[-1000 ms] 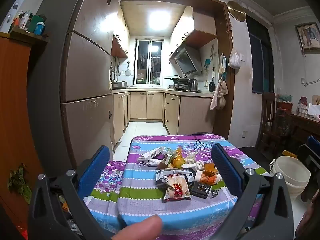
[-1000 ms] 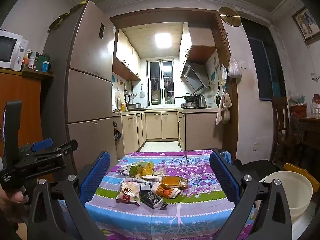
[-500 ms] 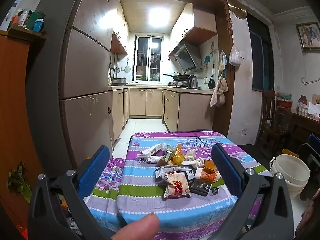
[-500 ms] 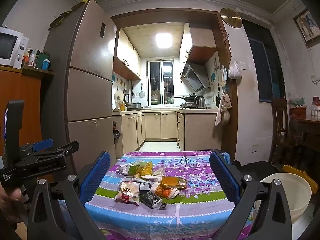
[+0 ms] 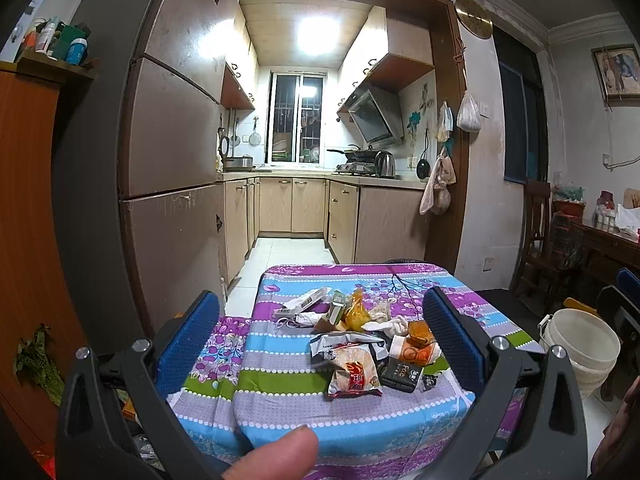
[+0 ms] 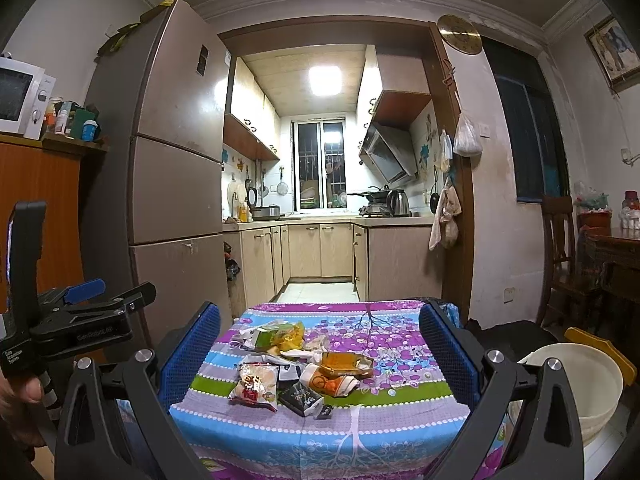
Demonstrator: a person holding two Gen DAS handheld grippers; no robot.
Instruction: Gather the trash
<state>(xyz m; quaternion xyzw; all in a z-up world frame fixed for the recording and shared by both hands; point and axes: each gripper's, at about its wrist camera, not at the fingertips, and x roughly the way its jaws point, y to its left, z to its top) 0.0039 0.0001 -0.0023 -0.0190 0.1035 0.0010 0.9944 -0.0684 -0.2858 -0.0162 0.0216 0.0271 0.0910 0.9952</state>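
A pile of trash lies on a table with a striped floral cloth (image 5: 280,364) (image 6: 392,412): a red-and-clear snack packet (image 5: 354,374) (image 6: 254,386), a black packet (image 5: 400,372) (image 6: 302,398), an orange wrapper (image 5: 412,354) (image 6: 330,382), an amber tray (image 6: 346,362), a yellow bag (image 5: 354,312) (image 6: 290,334), a green carton (image 5: 336,310) (image 6: 266,336) and a white box (image 5: 304,302). My left gripper (image 5: 320,320) is open and empty, in front of the pile. My right gripper (image 6: 320,336) is open and empty, farther back.
A cream bucket (image 5: 578,344) (image 6: 576,384) stands on the floor right of the table. A tall fridge (image 5: 172,184) is at the left, a kitchen behind, a dark chair (image 5: 536,240) and side table at right. The left hand-held gripper shows in the right wrist view (image 6: 80,328).
Both views have crept slightly closer to the table; the trash sits a little larger in the left wrist view. Both grippers stay open.
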